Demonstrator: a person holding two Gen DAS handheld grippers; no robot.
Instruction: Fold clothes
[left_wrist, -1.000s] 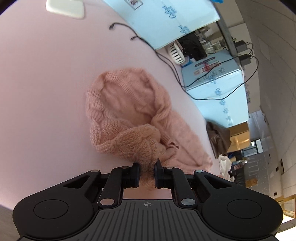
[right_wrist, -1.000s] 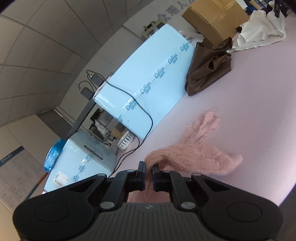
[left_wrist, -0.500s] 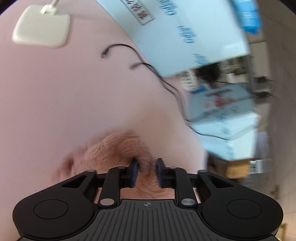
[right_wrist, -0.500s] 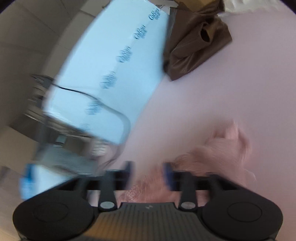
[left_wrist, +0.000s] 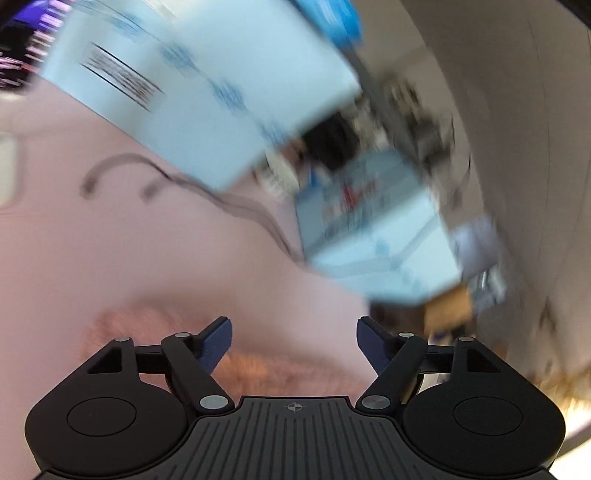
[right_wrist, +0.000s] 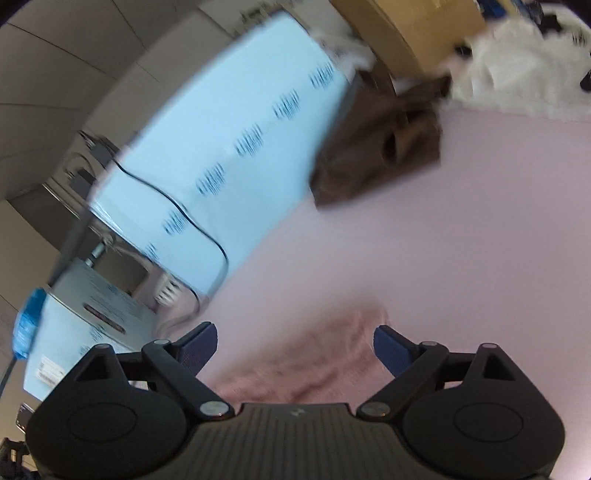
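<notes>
A pink knit sweater (left_wrist: 280, 373) lies on the pale pink table (left_wrist: 110, 258), low in the left wrist view and blurred by motion. My left gripper (left_wrist: 294, 334) is open and empty just above it. The sweater also shows in the right wrist view (right_wrist: 306, 365), between and below the fingers. My right gripper (right_wrist: 294, 338) is open and empty over it. Most of the sweater is hidden under both gripper bodies.
Light blue boxes (right_wrist: 221, 147) and black cables (left_wrist: 207, 188) line the table's far side. A brown garment (right_wrist: 380, 155), a white garment (right_wrist: 517, 74) and a cardboard box (right_wrist: 417, 26) sit at the far right. A white pad (left_wrist: 5, 166) lies at the left edge.
Both grippers were shut on the pink sweater and have opened, letting it go. Both cameras have swung, and the sweater now sits lower in each view.
</notes>
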